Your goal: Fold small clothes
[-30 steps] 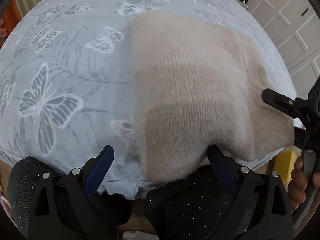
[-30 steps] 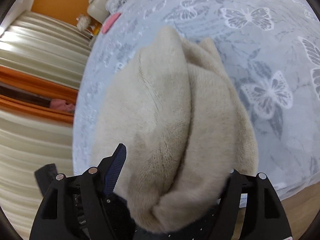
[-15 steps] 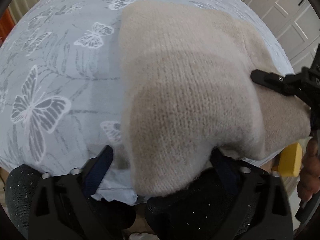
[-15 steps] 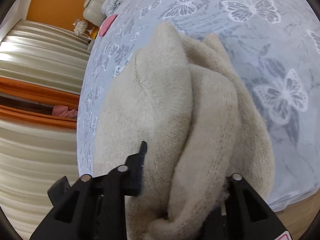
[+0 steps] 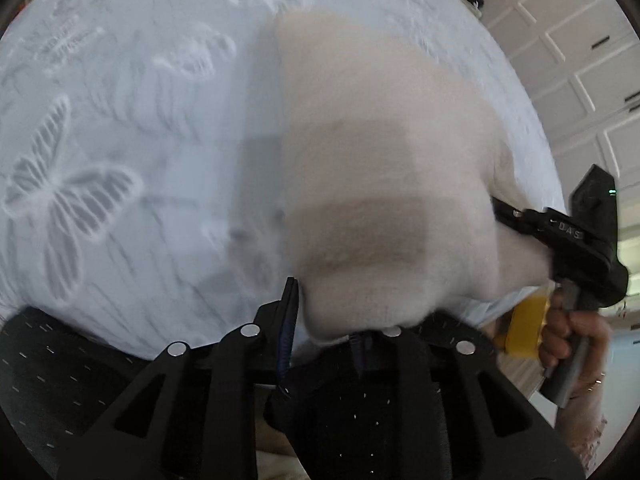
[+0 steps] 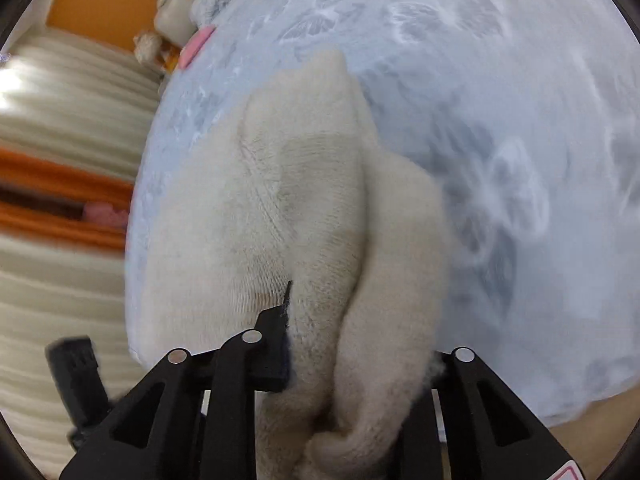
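A cream knitted garment (image 5: 380, 168) lies on the pale blue butterfly-print bedsheet (image 5: 120, 140). My left gripper (image 5: 328, 320) is shut on its near edge. My right gripper (image 6: 352, 340) is shut on a bunched fold of the same garment (image 6: 304, 208), and it shows in the left wrist view (image 5: 560, 236) at the garment's right corner, held by a hand. Both views are blurred by motion.
The sheet (image 6: 500, 100) covers a bed that spreads away ahead. White panelled cupboard doors (image 5: 580, 60) stand to the right. Cream and orange curtains (image 6: 60, 184) hang on the far side. A pink item (image 6: 196, 44) lies near the bed's far edge.
Both grippers have closed from open onto the garment's edge. The garment's near edge is lifted and drawn together, and both cameras are moving.
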`<state>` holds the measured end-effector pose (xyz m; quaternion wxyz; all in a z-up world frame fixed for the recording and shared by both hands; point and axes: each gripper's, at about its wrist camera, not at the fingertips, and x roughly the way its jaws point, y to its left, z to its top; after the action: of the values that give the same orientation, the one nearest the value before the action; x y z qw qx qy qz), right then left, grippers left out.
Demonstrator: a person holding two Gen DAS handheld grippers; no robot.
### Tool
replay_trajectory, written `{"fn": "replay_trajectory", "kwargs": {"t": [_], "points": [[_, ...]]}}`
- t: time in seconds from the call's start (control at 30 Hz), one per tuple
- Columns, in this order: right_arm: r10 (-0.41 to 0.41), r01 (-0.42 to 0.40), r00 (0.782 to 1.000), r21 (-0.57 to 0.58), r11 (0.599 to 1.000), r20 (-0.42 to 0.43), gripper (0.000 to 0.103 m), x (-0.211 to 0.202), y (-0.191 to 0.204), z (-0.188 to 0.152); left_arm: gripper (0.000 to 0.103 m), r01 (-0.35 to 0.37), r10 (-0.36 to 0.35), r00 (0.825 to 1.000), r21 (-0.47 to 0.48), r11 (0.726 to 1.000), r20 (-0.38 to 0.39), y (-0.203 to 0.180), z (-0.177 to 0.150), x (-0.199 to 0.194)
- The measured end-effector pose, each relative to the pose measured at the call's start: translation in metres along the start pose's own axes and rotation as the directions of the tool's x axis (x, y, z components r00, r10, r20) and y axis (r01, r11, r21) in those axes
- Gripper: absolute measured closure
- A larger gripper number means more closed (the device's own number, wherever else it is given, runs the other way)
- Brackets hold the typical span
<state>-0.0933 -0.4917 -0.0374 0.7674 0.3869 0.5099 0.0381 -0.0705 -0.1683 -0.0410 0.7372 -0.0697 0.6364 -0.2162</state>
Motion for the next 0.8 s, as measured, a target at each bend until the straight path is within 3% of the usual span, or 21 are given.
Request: {"fn": "replay_trajectory", "kwargs": {"t": [0.03,0.07,0.13,0.23,0.33,0.4,0.5,0.57,0.63,0.67,0.7,0.77,0.8], "points": [[0.036,-0.037,0.999,0.006,0.999,0.03,0.078,-0.01,0.001,-0.003,0.071,-0.019,0.019,1.0,0.012,1.0,0.016,-0.003,-0.003,-0.001],[0.038,-0.039,0.998,0.004,0.999,0.049,0.071,-0.017,0.004,-0.004,0.056,-0.044,0.043,0.998,0.026,0.999,0.041,-0.005,-0.006,-0.006],[-0.011,0.012,0.997,-0.015,1.0,0.08,0.064,-0.03,0.011,-0.003,0.041,-0.063,0.059,0.994,0.043,0.997,0.088,-0.006,-0.011,-0.02],[-0.043,0.045,0.996,-0.031,0.998,0.077,0.049,-0.036,0.017,0.003,0.034,-0.029,0.026,0.995,0.024,0.999,0.094,-0.002,-0.002,-0.036],[-0.111,0.118,0.99,-0.07,0.991,0.087,0.039,-0.039,0.019,0.012,0.029,0.106,-0.1,0.991,-0.06,0.993,0.085,0.008,0.018,-0.045],[-0.179,0.189,0.978,-0.088,0.978,0.109,0.029,-0.039,0.019,0.015,0.029,0.234,-0.223,0.97,-0.13,0.964,0.093,0.013,0.028,-0.046],[-0.201,0.212,0.971,-0.076,0.974,0.13,0.025,-0.045,0.012,0.015,0.028,0.332,-0.321,0.943,-0.179,0.926,0.088,0.014,0.034,-0.044],[-0.198,0.206,0.972,-0.063,0.976,0.125,0.024,-0.047,0.005,0.01,0.02,0.348,-0.344,0.938,-0.155,0.925,0.048,0.004,0.04,-0.04],[-0.201,0.209,0.972,-0.054,0.976,0.119,0.024,-0.049,0.001,0.009,0.01,0.268,-0.269,0.963,-0.053,0.962,-0.005,-0.001,0.038,-0.039],[-0.206,0.214,0.971,-0.052,0.976,0.119,0.024,-0.048,0.003,0.007,0.009,0.221,-0.221,0.975,-0.021,0.975,-0.003,0.0,0.036,-0.039],[-0.214,0.222,0.968,-0.049,0.974,0.129,0.024,-0.048,0.007,0.006,0.009,0.122,-0.122,0.993,0.005,0.993,0.005,0.006,0.031,-0.039],[-0.218,0.23,0.959,-0.053,0.972,0.179,0.024,-0.059,0.015,-0.001,0.009,-0.017,0.017,1.0,-0.025,1.0,0.001,0.024,0.028,-0.032],[-0.193,0.212,0.959,-0.073,0.975,0.21,0.024,-0.067,0.024,-0.006,0.009,-0.105,0.104,0.994,-0.081,0.991,-0.014,0.042,0.024,-0.026]]}}
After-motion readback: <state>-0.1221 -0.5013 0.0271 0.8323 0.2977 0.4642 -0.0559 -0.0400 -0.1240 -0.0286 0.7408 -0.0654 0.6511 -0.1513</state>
